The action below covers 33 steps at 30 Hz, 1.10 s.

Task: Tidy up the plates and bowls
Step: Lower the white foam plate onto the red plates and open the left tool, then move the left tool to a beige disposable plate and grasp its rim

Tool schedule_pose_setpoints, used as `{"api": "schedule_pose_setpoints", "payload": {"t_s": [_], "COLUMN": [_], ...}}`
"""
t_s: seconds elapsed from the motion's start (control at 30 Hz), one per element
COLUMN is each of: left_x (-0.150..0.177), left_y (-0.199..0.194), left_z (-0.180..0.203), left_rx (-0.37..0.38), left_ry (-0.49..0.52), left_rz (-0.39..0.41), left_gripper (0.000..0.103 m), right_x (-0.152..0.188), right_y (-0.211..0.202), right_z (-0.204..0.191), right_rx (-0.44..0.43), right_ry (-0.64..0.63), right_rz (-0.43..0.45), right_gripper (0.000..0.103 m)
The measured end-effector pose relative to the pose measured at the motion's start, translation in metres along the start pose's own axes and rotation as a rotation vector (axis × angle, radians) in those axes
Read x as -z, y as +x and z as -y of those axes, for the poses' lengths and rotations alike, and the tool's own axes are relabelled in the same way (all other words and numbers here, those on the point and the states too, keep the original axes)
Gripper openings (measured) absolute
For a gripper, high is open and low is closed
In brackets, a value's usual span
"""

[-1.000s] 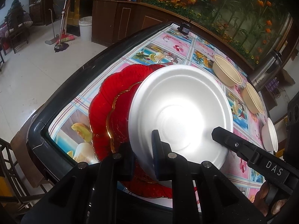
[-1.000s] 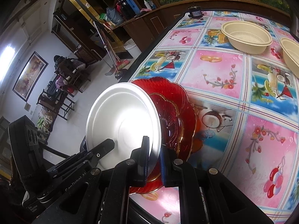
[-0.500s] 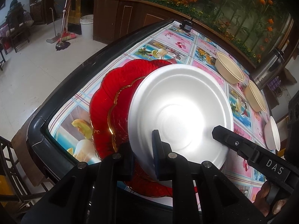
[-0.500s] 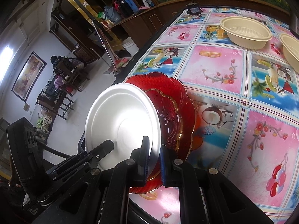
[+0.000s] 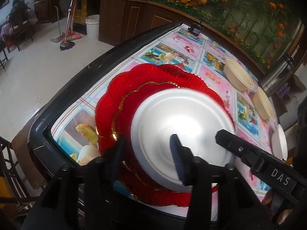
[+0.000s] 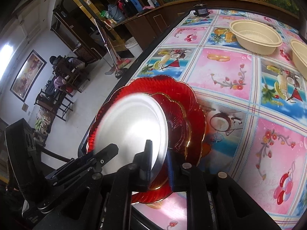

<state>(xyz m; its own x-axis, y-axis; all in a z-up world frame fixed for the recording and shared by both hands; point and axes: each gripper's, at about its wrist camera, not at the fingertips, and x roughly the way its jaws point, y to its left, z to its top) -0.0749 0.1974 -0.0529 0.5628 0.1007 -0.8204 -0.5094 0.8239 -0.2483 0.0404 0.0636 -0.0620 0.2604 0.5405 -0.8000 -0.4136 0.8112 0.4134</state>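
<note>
A white plate (image 5: 180,126) lies on a small red gold-rimmed plate (image 5: 126,111), which lies on a large red scalloped plate (image 5: 115,88) at the table's near corner. My left gripper (image 5: 147,153) is open, its fingers spread either side of the white plate's near rim. My right gripper (image 6: 159,164) is open a little around the white plate's (image 6: 132,126) edge, above the small red plate (image 6: 176,122) and the large red plate (image 6: 172,86). The white plate looks blurred, still slightly tilted.
Two beige bowls (image 5: 238,74) (image 5: 263,103) and a white bowl (image 5: 280,143) stand along the table's far right. One beige bowl (image 6: 255,36) also shows in the right wrist view. The table's black edge (image 5: 63,90) is just left of the stack. A small black device (image 5: 194,29) sits at the far corner.
Both grippers have opened and let go of the white plate. It has dropped from a raised tilt down onto the red plates. The left fingers have spread wide.
</note>
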Motion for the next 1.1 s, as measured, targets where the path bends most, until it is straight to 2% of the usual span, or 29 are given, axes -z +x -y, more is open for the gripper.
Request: {"api": "schedule_pose_setpoints", "payload": {"t_s": [0.03,0.23,0.3,0.4,0.47,0.53,0.83,1.1], "left_x": [0.000,-0.002,-0.004,-0.011,-0.014,-0.020,-0.061,-0.108], "left_y": [-0.002,-0.016,-0.021,-0.028,-0.029,-0.027,-0.010,0.037], "left_z": [0.001,0.000,0.000,0.001,0.006,0.016,0.094,0.174], "left_rx": [-0.004,-0.014,-0.012,-0.002,0.003,0.016,0.115,0.114], "left_ry": [0.002,-0.013,-0.024,-0.048,-0.044,-0.018,0.121,0.180], "left_rz": [0.007,0.058,0.076,0.104,0.112,0.099,0.009,-0.064], "left_gripper": [0.051,0.060,0.062,0.073,0.076,0.076,0.076,0.076], "right_x": [0.000,-0.002,-0.003,-0.005,-0.004,-0.003,-0.006,-0.041], "right_y": [0.000,-0.011,-0.018,-0.032,-0.040,-0.050,-0.076,-0.094], "right_z": [-0.001,-0.001,0.002,0.012,0.022,0.038,0.112,0.171], "right_rx": [0.000,-0.012,-0.016,-0.024,-0.033,-0.045,-0.068,-0.079], "right_ry": [-0.007,-0.009,-0.001,0.035,0.070,0.121,0.334,0.455], "right_rz": [0.002,0.031,0.055,0.098,0.124,0.156,0.204,0.252], "right_gripper": [0.033,0.039,0.046,0.050,0.062,0.068,0.068,0.068]}}
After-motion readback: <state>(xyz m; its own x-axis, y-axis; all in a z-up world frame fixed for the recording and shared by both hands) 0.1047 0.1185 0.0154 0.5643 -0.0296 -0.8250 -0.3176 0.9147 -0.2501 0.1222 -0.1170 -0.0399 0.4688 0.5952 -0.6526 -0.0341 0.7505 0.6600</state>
